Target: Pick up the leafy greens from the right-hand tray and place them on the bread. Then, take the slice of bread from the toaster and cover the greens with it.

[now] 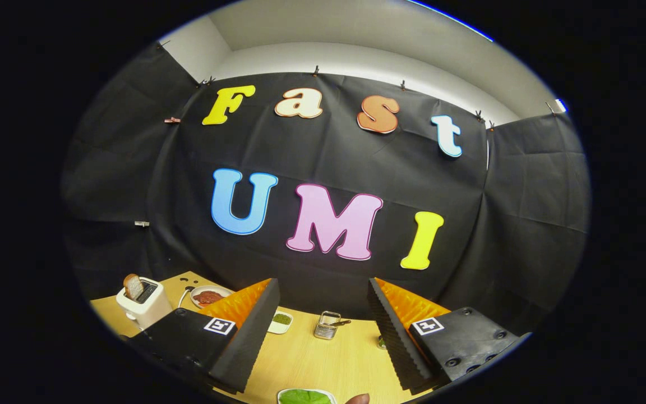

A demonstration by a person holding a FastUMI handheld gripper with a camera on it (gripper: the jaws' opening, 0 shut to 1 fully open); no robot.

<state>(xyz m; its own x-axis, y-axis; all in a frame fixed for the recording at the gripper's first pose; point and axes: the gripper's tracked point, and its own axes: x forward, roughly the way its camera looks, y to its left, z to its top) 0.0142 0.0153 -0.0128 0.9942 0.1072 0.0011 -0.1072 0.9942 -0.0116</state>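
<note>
Gripper view: ridged fingers (323,331) apart, empty.

the gripper (323,314) is held above a wooden table (323,359) with its two fingers spread wide apart and nothing between them. beyond the left finger stands a white toaster (144,303) with a slice of bread (132,285) upright in its slot. just beside the toaster lies a plate (209,295) carrying a reddish food item. between the fingers, farther along the table, sit a small dish of green matter (281,321) and a wire basket (327,325). nearest the camera, a white tray (286,391) holds the leafy greens (305,397), with a fingertip (358,399) just beside it.
</note>
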